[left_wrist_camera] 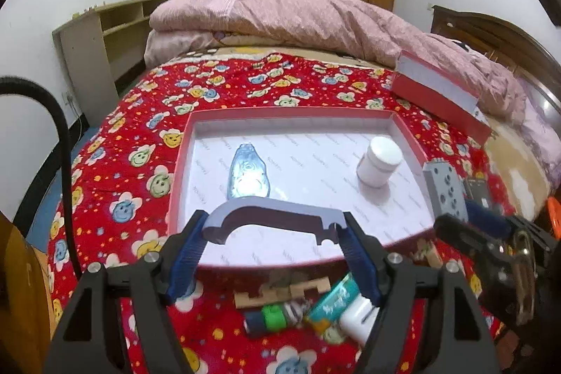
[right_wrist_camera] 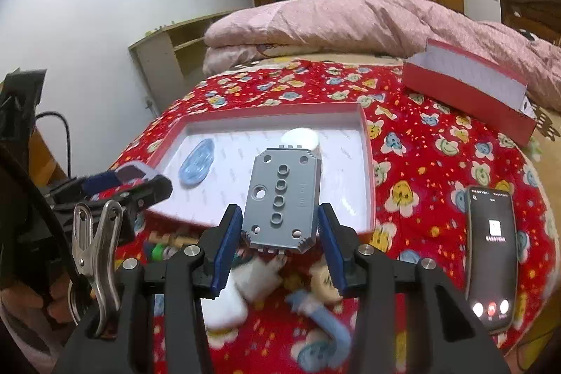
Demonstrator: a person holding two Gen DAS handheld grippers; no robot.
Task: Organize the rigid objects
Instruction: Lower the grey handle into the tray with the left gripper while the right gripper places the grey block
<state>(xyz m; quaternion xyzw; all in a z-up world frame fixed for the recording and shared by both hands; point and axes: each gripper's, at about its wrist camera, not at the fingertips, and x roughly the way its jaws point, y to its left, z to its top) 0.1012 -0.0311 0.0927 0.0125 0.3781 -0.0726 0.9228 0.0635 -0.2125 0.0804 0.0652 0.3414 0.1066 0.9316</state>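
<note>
My left gripper (left_wrist_camera: 273, 233) is shut on a flat lavender bracket-shaped piece (left_wrist_camera: 273, 216), held across the near rim of the red box lid (left_wrist_camera: 182, 142). Inside that white-lined lid lie a clear blue oval piece (left_wrist_camera: 248, 172) and a white jar (left_wrist_camera: 378, 163). My right gripper (right_wrist_camera: 280, 233) is shut on a grey plate with holes (right_wrist_camera: 284, 195), held in the air before the same box lid (right_wrist_camera: 368, 156), where the blue oval piece (right_wrist_camera: 197, 163) and the white jar (right_wrist_camera: 301, 137) also show. The grey plate (left_wrist_camera: 445, 188) appears at the right of the left wrist view.
Loose items lie on the red flowered bedspread (left_wrist_camera: 140, 163) below the grippers: a wooden piece (left_wrist_camera: 280, 293), a green-capped tube (left_wrist_camera: 270, 318), a teal tube (left_wrist_camera: 333, 304), white plastic parts (right_wrist_camera: 224, 307). A phone (right_wrist_camera: 491, 255) lies at right. A red box (right_wrist_camera: 466, 86) rests by the pink quilt (left_wrist_camera: 280, 16).
</note>
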